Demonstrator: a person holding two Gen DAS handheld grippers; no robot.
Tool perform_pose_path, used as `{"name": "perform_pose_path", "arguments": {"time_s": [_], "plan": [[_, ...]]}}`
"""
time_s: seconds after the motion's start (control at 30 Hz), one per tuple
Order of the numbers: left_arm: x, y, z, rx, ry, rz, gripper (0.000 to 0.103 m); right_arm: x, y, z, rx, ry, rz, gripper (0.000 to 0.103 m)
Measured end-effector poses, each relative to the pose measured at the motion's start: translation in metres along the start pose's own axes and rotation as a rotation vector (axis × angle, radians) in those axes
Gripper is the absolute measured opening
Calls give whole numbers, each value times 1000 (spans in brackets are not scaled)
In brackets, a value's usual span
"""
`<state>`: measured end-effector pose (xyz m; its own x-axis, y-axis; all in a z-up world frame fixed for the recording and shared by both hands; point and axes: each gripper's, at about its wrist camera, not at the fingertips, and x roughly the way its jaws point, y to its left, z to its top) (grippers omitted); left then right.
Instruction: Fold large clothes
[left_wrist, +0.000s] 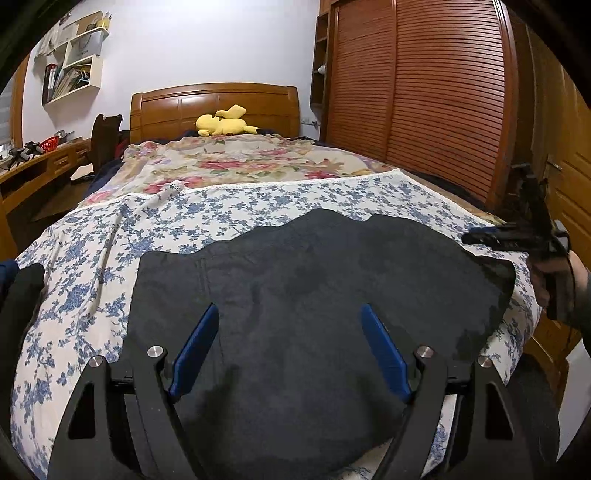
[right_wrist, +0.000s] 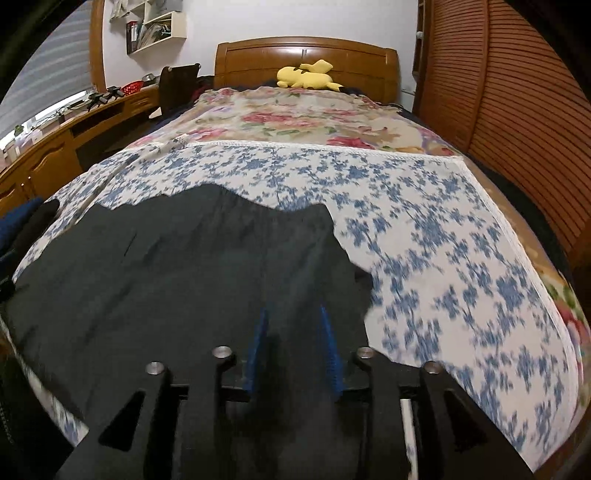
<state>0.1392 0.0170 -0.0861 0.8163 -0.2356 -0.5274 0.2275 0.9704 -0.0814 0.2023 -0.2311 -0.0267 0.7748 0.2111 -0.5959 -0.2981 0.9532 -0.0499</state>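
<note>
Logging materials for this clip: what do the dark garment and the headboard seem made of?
Dark garment: looks like soft matte fabric, maybe fleece or knit; it lies limp with a wavy edge and no shine. Headboard: seemingly varnished wood, orange-brown with raised panels and a slight gloss.

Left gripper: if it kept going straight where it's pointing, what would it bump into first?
Most likely the dark garment spread on the blue-flowered sheet: the open left gripper points low across it. Depth is hard to judge, though.
</note>
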Motion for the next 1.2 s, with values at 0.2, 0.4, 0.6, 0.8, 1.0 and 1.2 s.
{"name": "perform_pose_path", "arguments": {"time_s": [0.2, 0.4, 0.6, 0.8, 1.0, 1.2], "plan": [[-5, -17, -7, 2, 9, -1, 80, -21, -3, -26, 5, 24, -8, 55], [-10, -31, -14, -2, 13, 0, 80, -42, 1, -36, 2, 22, -16, 57], [-6, -38, -25, -16, 40, -2, 80, -56, 1, -44, 6, 18, -1, 65], [-5, -41, -32, -12, 53, -6, 80, -51, 0, -49, 14, 36, -26, 67], [-5, -44, -36, 15, 59, 5, 80, -41, -4, -48, 71, 49, -49, 68], [-6, -44, -38, 26, 60, 2, 80, -28, -7, -52, 110, 89, -75, 79]]}}
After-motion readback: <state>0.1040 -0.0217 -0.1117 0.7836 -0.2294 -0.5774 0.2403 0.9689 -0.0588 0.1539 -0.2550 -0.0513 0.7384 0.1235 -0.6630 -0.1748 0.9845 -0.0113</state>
